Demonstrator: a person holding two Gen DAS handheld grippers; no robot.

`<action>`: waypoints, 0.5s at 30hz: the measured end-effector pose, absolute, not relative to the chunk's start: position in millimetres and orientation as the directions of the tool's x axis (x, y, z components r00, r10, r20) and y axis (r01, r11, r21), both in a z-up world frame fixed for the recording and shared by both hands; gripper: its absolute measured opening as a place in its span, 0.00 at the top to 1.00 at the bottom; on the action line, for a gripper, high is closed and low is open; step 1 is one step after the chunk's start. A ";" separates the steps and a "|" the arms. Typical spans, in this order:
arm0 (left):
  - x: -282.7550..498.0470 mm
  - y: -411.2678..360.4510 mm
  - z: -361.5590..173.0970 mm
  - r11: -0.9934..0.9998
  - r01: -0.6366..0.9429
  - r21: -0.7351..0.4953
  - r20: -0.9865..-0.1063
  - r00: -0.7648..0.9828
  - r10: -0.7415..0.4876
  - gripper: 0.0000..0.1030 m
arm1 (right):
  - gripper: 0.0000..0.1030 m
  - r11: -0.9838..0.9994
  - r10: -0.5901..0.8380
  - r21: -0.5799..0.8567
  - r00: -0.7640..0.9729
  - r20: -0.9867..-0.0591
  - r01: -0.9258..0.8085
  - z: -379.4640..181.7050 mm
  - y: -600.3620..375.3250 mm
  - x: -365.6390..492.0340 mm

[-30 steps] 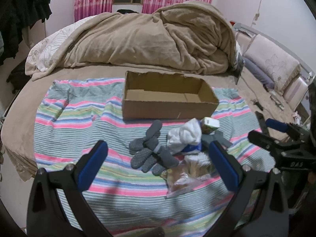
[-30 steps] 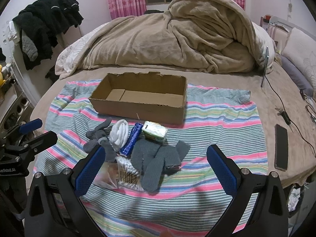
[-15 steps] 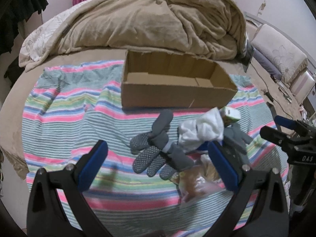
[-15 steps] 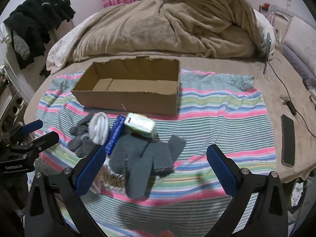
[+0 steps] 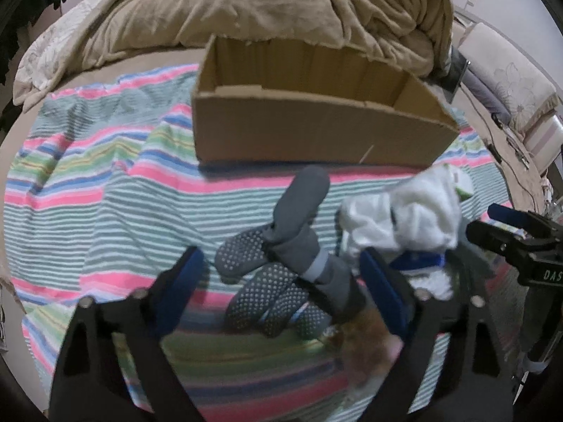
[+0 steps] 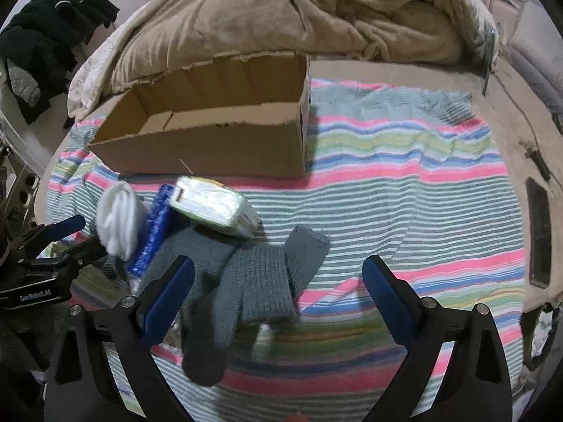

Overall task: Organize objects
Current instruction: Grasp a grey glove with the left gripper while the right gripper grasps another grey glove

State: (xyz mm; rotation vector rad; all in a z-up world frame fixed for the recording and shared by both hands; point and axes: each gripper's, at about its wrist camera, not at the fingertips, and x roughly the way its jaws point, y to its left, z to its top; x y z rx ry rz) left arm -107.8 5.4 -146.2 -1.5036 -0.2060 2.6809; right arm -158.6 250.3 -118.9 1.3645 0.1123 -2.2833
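soft, light dotted glove (image 5: 278, 277) and knit glove (image 6: 246, 281) lie before the cardboard box (image 5: 316, 133), between the narrowing, still-spread left gripper (image 5: 281, 281) and wide-spread right gripper (image 6: 278, 288); best pinched mid-palm.

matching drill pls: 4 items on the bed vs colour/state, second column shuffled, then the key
Items:
1. cardboard box
2. dotted gloves
3. knit glove
4. tissue pack

Descriptions:
A. plain grey, between the open right claw fingers
B. brown, open-topped, nothing visible inside
C. white and green, beside a blue tube
D. grey with grip dots, between the left claw fingers

Pairs: 1-B, 2-D, 3-A, 4-C
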 end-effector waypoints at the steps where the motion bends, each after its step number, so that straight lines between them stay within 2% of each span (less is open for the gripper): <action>1: -109.6 5.3 -149.8 -0.989 0.012 -0.146 -0.849 -0.515 0.119 0.19 | 0.05 -0.884 -0.354 0.171 -0.384 -0.853 0.436 -122.3 249.7 -160.0; 2: -111.2 6.0 -153.4 -0.989 0.010 -0.147 -0.852 -0.509 0.121 0.22 | 0.05 -0.883 -0.356 0.176 -0.377 -0.855 0.435 -125.3 249.4 -161.7; 6: -115.1 7.5 -162.6 -0.988 0.003 -0.156 -0.854 -0.503 0.134 0.24 | 0.06 -0.875 -0.371 0.200 -0.347 -0.861 0.441 -136.8 246.4 -167.6; 8: -115.9 8.6 -163.3 -0.986 -0.006 -0.166 -0.849 -0.508 0.146 0.31 | 0.08 -0.870 -0.380 0.209 -0.336 -0.862 0.446 -139.5 243.9 -168.5; 9: -116.0 9.3 -163.3 -0.985 -0.013 -0.172 -0.846 -0.510 0.154 0.34 | 0.12 -0.867 -0.387 0.217 -0.332 -0.861 0.448 -140.5 243.3 -169.2; 11: -115.9 12.9 -164.0 -0.978 -0.036 -0.203 -0.839 -0.509 0.193 0.51 | 0.21 -0.852 -0.420 0.253 -0.311 -0.853 0.458 -142.1 242.6 -169.7; 13: -115.2 17.9 -163.6 -0.980 -0.049 -0.194 -0.837 -0.513 0.191 0.54 | 0.30 -0.840 -0.441 0.274 -0.294 -0.848 0.468 -143.3 240.9 -168.2; 14: -115.0 19.6 -163.7 -0.980 -0.055 -0.193 -0.836 -0.513 0.194 0.56 | 0.40 -0.832 -0.453 0.285 -0.286 -0.844 0.475 -143.6 239.7 -167.1; 15: -115.0 20.9 -163.6 -0.978 -0.058 -0.199 -0.835 -0.513 0.201 0.57 | 0.44 -0.822 -0.468 0.300 -0.276 -0.840 0.484 -143.7 239.0 -165.7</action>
